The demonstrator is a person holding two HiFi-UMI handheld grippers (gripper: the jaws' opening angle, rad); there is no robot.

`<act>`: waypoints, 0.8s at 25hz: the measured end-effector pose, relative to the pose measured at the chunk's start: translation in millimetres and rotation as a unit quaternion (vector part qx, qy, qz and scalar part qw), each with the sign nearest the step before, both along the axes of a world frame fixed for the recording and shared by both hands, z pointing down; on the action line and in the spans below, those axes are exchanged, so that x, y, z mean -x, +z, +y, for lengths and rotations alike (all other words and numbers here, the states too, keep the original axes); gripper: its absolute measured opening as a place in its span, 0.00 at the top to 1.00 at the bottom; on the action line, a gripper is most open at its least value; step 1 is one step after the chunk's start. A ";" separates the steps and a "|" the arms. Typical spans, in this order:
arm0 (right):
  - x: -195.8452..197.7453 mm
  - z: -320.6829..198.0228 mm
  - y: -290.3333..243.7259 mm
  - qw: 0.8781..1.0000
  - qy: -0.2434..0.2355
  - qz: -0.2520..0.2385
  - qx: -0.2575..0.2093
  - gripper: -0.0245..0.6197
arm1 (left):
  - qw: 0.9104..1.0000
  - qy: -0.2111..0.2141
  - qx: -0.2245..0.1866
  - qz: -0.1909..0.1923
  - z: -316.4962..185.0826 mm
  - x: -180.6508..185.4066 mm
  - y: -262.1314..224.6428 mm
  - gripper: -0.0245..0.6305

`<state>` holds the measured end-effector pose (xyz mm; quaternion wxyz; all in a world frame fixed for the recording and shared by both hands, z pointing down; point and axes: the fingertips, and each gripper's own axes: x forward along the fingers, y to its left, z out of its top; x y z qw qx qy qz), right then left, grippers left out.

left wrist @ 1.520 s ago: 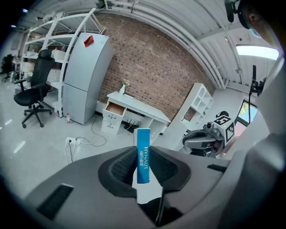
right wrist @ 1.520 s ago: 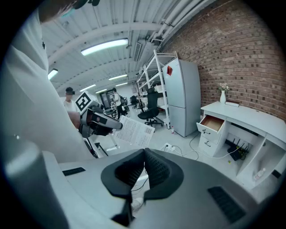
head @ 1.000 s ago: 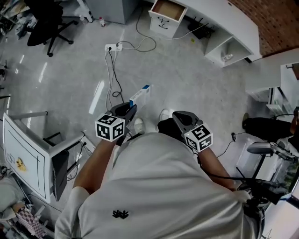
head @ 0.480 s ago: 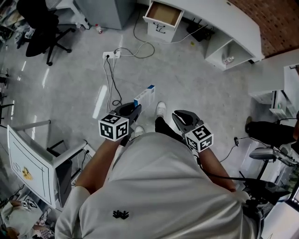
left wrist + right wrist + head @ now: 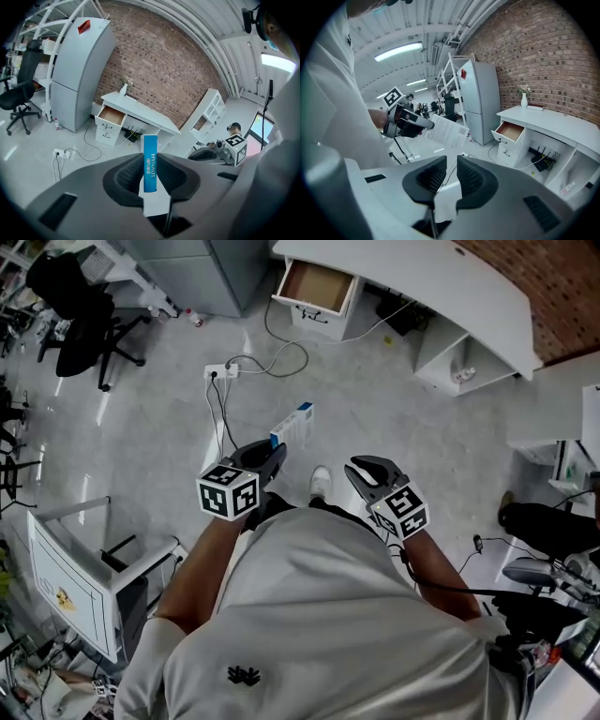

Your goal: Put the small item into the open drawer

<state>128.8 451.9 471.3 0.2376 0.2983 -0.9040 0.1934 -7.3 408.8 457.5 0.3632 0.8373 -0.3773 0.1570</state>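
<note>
My left gripper [image 5: 265, 454] is shut on a small blue-and-white box [image 5: 291, 426], which sticks out forward past the jaws. In the left gripper view the box [image 5: 150, 161] stands upright between the pads. The open drawer [image 5: 316, 287] of the white desk [image 5: 422, 282] lies ahead across the floor, and shows its brown inside in both gripper views [image 5: 111, 115] [image 5: 511, 131]. My right gripper [image 5: 364, 470] is held beside the left one at waist height. Its jaws [image 5: 451, 171] are opening, with a gap and nothing between them. It sees the left gripper [image 5: 410, 123] with the box [image 5: 447, 131].
A power strip [image 5: 223, 371] with trailing cables lies on the grey floor between me and the desk. A black office chair [image 5: 84, 329] stands far left, a grey fridge [image 5: 77, 70] left of the desk, a low shelf unit [image 5: 459, 367] right of it. A white cabinet [image 5: 66, 568] is at my left.
The person has walked forward toward the desk, so the drawer and the power strip sit lower in the head view. Both grippers went along, and the box stays in the left one.
</note>
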 end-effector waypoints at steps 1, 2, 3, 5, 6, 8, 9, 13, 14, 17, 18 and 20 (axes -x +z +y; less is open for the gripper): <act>-8.1 -9.2 2.8 1.000 -0.001 0.001 0.003 0.82 | 1.000 -0.003 0.000 0.001 -10.4 -6.8 -0.7 0.82; -14.9 -18.0 4.0 1.000 0.000 0.001 0.006 0.84 | 1.000 -0.006 0.000 0.001 -20.3 -12.6 -1.8 0.82; -20.0 -25.8 3.8 1.000 0.002 -0.002 0.008 0.85 | 1.000 -0.007 0.001 -0.001 -29.0 -17.1 -3.2 0.82; -27.0 -39.8 2.0 1.000 0.004 -0.008 0.012 0.89 | 1.000 -0.007 0.005 -0.006 -44.4 -23.6 -5.1 0.82; -29.9 -47.4 1.9 1.000 0.005 -0.010 0.013 0.90 | 1.000 -0.007 0.007 -0.007 -52.7 -26.0 -5.1 0.82; -34.8 -62.8 3.6 1.000 0.011 -0.011 0.017 0.91 | 1.000 -0.005 0.013 -0.009 -69.6 -30.1 -3.0 0.82; -36.7 -69.7 4.7 1.000 0.015 -0.013 0.019 0.91 | 1.000 -0.003 0.014 -0.009 -77.6 -31.6 -1.4 0.82; -41.7 -95.6 9.0 0.999 0.036 -0.015 0.027 0.91 | 1.000 0.002 0.013 -0.013 -116.4 -33.7 3.9 0.82; -42.9 -103.1 10.0 0.999 0.040 -0.013 0.029 0.91 | 1.000 0.005 0.013 -0.011 -128.1 -34.8 5.4 0.82; -43.1 -133.4 10.1 0.998 0.057 -0.004 0.036 0.91 | 1.000 0.015 0.011 -0.005 -168.8 -35.0 9.0 0.82; -42.8 -146.6 10.6 0.997 0.064 -0.001 0.038 0.91 | 1.000 0.018 0.012 -0.004 -184.8 -33.8 11.1 0.82; -39.0 -175.2 9.6 0.996 0.076 0.000 0.041 0.91 | 0.999 0.027 0.016 -0.002 -218.1 -31.4 15.7 0.82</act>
